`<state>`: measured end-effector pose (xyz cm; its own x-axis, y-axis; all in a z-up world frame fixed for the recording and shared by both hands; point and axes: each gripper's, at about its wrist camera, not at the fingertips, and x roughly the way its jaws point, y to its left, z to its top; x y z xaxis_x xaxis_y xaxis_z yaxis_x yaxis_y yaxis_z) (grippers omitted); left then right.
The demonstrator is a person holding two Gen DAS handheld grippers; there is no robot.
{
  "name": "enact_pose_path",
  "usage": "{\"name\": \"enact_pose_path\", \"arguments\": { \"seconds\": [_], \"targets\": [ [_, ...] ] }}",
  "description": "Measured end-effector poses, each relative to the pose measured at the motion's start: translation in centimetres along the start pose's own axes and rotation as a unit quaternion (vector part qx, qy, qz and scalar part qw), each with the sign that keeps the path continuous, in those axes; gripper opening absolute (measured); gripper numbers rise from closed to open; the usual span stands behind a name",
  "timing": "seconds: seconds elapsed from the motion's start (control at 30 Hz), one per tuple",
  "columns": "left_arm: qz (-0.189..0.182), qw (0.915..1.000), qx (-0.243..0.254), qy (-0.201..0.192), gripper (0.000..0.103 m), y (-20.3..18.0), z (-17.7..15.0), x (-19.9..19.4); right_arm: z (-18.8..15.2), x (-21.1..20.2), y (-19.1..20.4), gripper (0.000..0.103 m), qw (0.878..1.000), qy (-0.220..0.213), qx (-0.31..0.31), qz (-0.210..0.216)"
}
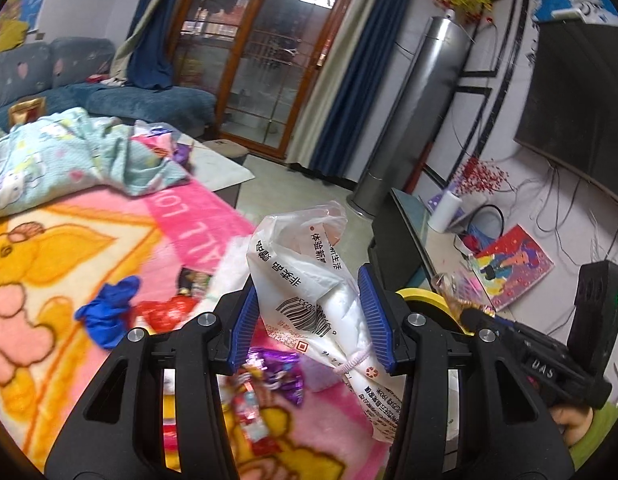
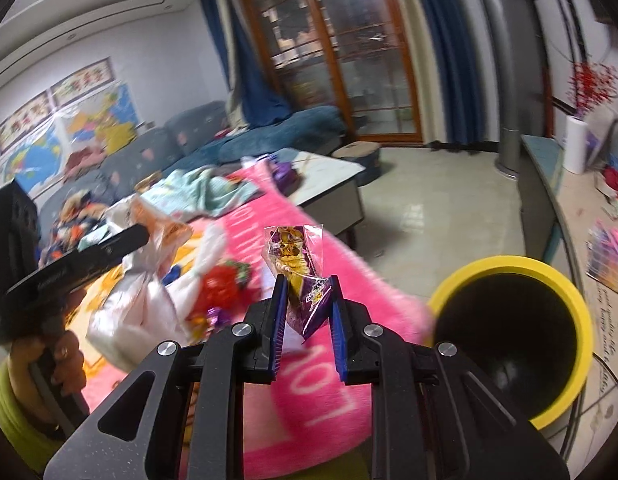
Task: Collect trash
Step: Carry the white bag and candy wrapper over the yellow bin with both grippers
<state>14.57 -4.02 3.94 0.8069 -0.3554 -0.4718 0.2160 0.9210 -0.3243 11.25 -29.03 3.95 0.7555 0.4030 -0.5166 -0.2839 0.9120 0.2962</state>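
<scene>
Both hands are loaded and the step in hand looks like the carry to the bin. The left tool (image 1: pixel 309 312) is clamped on a crumpled white plastic bag (image 1: pixel 305 264) printed with a barcode and dark lettering; the bag bulges up between the blue pads and trails down below them. The right tool (image 2: pixel 307 312) pinches a purple-and-yellow snack wrapper (image 2: pixel 299 268), which stands up out of the narrow gap between its pads.

The yellow-rimmed bin (image 2: pixel 565 292) sits just to the right of the right tool and lower than it, its mouth facing the camera. Its inside is dark, and I cannot tell whether anything lies in it. In the left wrist view only a sliver of the yellow rim shows, just right of the left tool.

The next move, as I judge it, calls for swinging each tool over the bin's mouth before opening, the wrapper first since it is nearer.

More trash remains on the pink blanket (image 1: pixel 189 216): a blue scrap (image 1: pixel 107 312) left of the left tool, a red wrapper (image 1: pixel 165 312) beside it, and purple wrappers (image 1: pixel 277 372) under the tool.
</scene>
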Motion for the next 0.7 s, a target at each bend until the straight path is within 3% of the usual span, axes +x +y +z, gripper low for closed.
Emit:
{"name": "enact_pose_path", "arguments": {
  "seconds": [0.33,0.7],
  "targets": [
    [-0.024,0.9991,0.032,0.012,0.040,-4.6,-0.4,3.3,0.2,-0.6,-5.4,0.019,0.997,-0.013,0.058,-0.056],
    [-0.042,0.9965,0.064,0.034,0.040,-9.3,-1.8,7.7,-1.2,-1.3,-11.9,0.019,0.985,-0.008,0.127,-0.114]
  ]
}}
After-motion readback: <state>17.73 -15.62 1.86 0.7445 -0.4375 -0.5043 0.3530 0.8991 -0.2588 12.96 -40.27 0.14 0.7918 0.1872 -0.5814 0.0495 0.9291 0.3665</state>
